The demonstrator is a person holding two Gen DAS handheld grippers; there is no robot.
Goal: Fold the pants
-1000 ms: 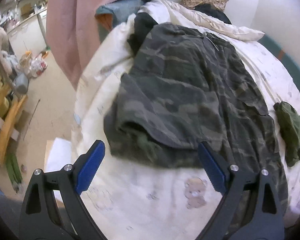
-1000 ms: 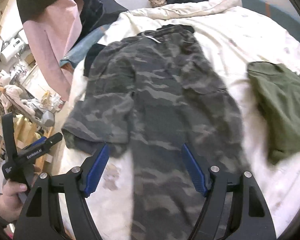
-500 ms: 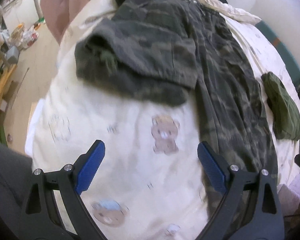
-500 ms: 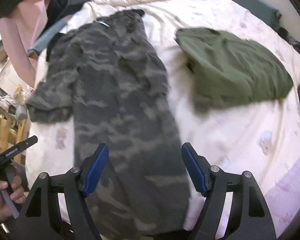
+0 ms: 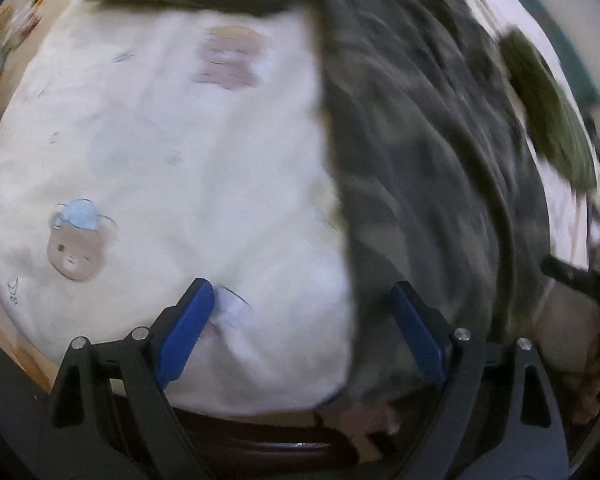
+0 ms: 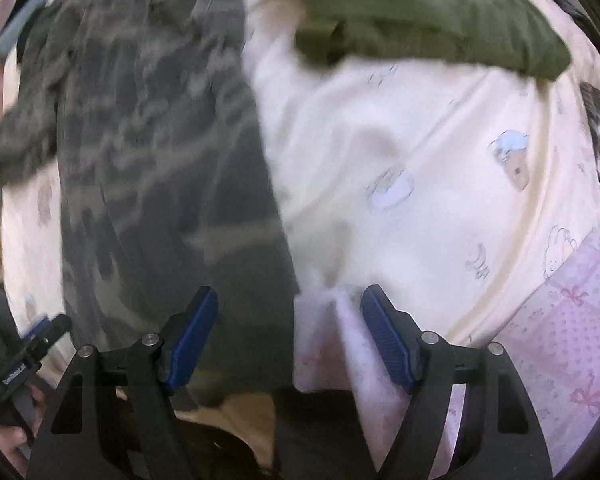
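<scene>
While both cameras look steeply down on the foot of the bed, we see the camouflage pants laid lengthwise on a cream bedsheet printed with small bears and cups. One leg runs toward us and hangs over the near edge of the bed; the other leg is turned back on itself, and its bunched end shows at the far left in the right wrist view. Both pictures are blurred, so we cannot make out seams or pockets.

We hold the left gripper wide, its jaws closing slightly; the left blue pad stands over bare sheet and the right pad over the leg, so the left border of that leg passes between them, and no pad presses on cloth.

We hold the right gripper wide too. Its left pad lies over the same leg and its right pad over the sheet, so the right border of the leg passes between them, not pinched.

A folded olive garment lies on the sheet, well apart from the pants to their right. A pink patterned quilt shows at the lower right of that view.
</scene>
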